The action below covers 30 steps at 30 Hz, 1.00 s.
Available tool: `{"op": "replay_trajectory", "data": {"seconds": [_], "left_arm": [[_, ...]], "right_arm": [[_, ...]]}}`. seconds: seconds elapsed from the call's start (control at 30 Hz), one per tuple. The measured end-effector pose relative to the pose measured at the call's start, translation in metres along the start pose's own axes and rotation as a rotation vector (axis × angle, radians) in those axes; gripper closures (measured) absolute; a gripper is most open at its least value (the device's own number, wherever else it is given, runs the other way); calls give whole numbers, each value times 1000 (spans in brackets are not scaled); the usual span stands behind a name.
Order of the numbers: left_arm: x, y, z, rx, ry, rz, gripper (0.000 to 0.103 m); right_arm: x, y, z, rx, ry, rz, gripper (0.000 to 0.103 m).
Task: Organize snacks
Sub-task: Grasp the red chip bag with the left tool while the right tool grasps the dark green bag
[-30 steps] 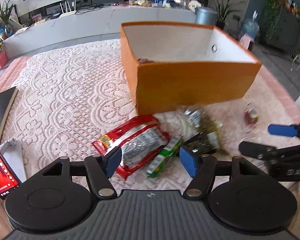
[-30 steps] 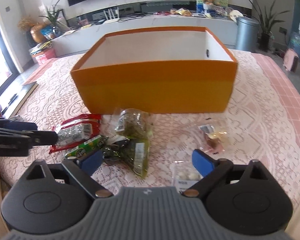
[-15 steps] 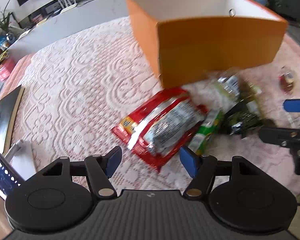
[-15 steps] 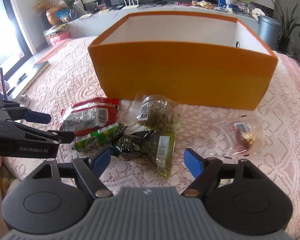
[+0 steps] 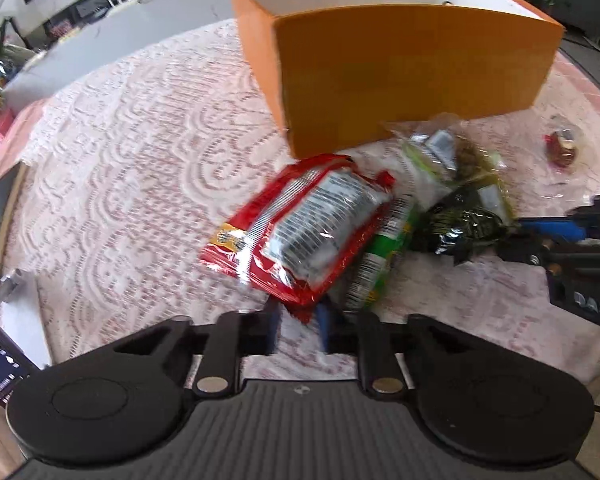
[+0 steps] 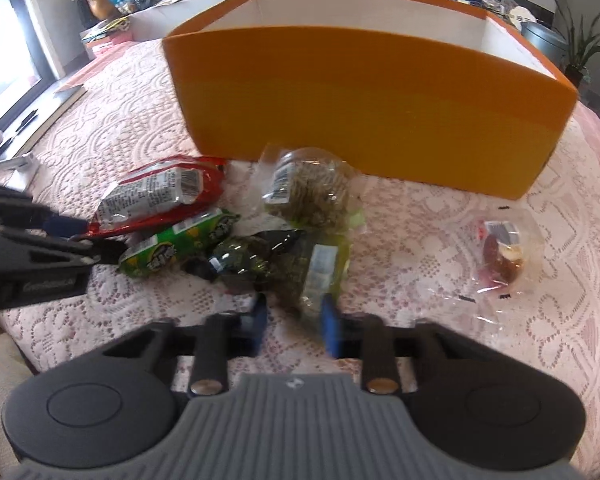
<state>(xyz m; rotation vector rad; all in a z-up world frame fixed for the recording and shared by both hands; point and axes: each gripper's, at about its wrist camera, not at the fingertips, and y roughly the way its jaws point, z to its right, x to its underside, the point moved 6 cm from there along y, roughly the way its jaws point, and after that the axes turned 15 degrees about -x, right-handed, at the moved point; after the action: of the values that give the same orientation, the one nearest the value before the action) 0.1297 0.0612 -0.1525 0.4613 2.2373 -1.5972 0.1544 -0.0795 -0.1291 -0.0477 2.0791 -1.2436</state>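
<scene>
Since a moment ago both of your claws have dropped toward the snack pile and narrowed. Your left claw [image 5: 298,322] now pinches the near corner of the red packet [image 5: 300,232], which lies on the lace-covered surface [image 5: 120,152] just in front of the orange box [image 5: 400,72]'s near-left corner. Your right claw [image 6: 292,326] has closed in around the near end of the clear green-labelled packet [image 6: 320,276], in front of the box; blur hides whether the pads touch it. The green bar [image 6: 180,246] lies between the two packets. The small clear pouch [image 6: 500,256] sits apart, before the box's right end.
</scene>
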Motion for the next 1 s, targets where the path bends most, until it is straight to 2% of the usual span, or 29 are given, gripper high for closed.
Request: {"op": "replay_trajectory", "data": {"seconds": [0.07, 0.13, 0.23, 0.33, 0.4, 0.5, 0.57, 0.6, 0.67, 0.7, 0.77, 0.87, 0.93, 1.0], "left_arm": [[0, -5, 5, 57, -23, -15, 98], [0, -12, 12, 131, -34, -21, 102], [0, -20, 23, 260, -56, -27, 102], [0, -27, 33, 346, -63, -27, 102], [0, -28, 35, 315, -52, -20, 101], [-1, -30, 30, 232, -34, 6, 92], [-3, -31, 24, 228, -40, 22, 70], [-4, -34, 20, 231, -46, 38, 65], [-9, -38, 12, 219, -50, 81, 45], [-12, -40, 10, 198, -44, 102, 42], [-16, -41, 4, 148, -20, 140, 37], [-23, -41, -4, 118, 22, 179, 30], [-27, -34, -4, 117, 71, 186, 21], [-29, -24, -2, 70, 135, 176, 20]], "right_arm": [[0, -3, 3, -4, 18, 8, 95], [0, -8, 5, 13, 28, 16, 96], [1, -15, 10, 51, 49, 26, 98], [1, -24, 19, 83, 72, 36, 98], [2, -29, 25, 105, 88, 43, 99], [4, -33, 33, 131, 102, 46, 98], [6, -33, 36, 135, 104, 36, 96], [7, -33, 36, 136, 104, 32, 94], [7, -34, 35, 122, 92, 31, 91], [7, -34, 33, 114, 77, 36, 90], [5, -35, 26, 105, 28, 45, 77], [2, -35, 15, 101, -62, 68, 62], [0, -34, 10, 95, -102, 69, 56], [-2, -30, 9, 80, -113, 61, 56]]}}
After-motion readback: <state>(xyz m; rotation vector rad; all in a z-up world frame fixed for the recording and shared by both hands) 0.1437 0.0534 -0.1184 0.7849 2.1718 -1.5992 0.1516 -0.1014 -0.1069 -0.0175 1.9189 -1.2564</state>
